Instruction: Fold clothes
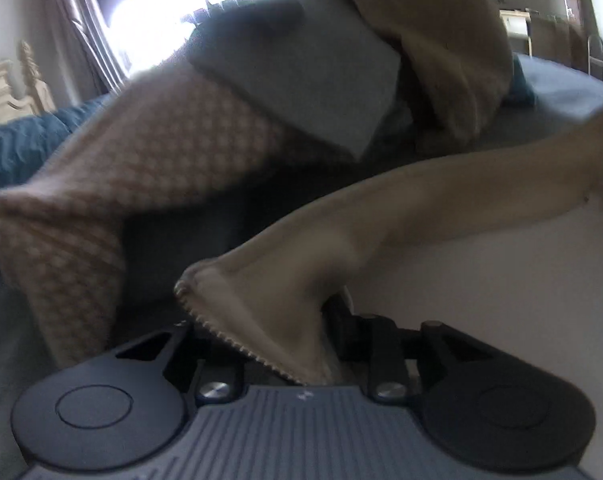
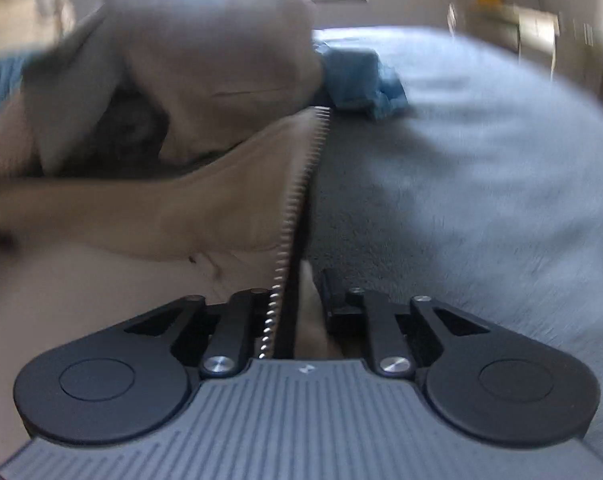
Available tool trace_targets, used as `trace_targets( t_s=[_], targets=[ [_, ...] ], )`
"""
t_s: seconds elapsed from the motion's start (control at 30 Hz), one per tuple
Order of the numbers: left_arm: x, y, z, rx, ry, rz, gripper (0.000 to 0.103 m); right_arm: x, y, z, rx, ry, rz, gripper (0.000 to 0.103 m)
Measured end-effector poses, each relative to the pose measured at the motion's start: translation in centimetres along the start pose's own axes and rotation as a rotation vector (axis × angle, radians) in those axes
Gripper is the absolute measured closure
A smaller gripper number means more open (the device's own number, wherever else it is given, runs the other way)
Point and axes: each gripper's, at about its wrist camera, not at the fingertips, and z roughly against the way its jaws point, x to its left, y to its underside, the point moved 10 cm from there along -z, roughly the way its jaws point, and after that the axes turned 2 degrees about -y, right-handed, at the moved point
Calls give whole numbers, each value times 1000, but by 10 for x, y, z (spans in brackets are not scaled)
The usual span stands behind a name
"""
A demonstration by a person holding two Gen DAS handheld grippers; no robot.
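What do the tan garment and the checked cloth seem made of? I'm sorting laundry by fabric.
Tan garment: looks like a soft matte woven or knit, possibly cotton; it drapes limply and has a zipper with silvery teeth that look metal. Checked cloth: looks like a thicker woven textile with a small pink-and-cream check; blur hides the fibre.

Both wrist cameras are looking forward and downward along their tongs, sitting very close over the bed. Both views are sharing the beige zippered garment and the window-side clothes pile.
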Motion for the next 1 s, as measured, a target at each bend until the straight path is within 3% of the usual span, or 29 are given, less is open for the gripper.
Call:
trace_targets(
  t_s=[0.1, 0.2, 0.27, 0.33, 0.43, 0.53, 0.63, 0.83, 1.0],
  targets=[
    [5, -8, 6, 22, -10, -55, 47, 12, 13, 3, 66, -80, -117, 80],
    [21, -24, 12, 35, 20, -54, 38, 41, 28, 17, 110, -109, -194, 69],
    [28, -34, 26, 50, 94, 5, 23, 55, 30, 35, 100, -87, -196, 45],
    [32, -45, 40, 57, 143, 43, 19, 58, 26, 49, 101, -74, -177, 40],
    [50, -53, 75, 29, 83, 46, 19, 47, 18, 31, 120, -41, -153, 38],
    [66, -62, 118, 6, 68, 91, 19, 55, 20, 62, 91, -40, -121, 38],
    [78, -58, 169, -26, 88, 118, 18, 77, 23, 105, 55, -106, -76, 38],
    [95, 17, 293, -97, 114, 140, 11, 141, 52, 209, 25, -335, 30, 37],
    [101, 122, 340, -26, 146, 252, 11, 194, 109, 262, 72, -535, 54, 37]
  ],
)
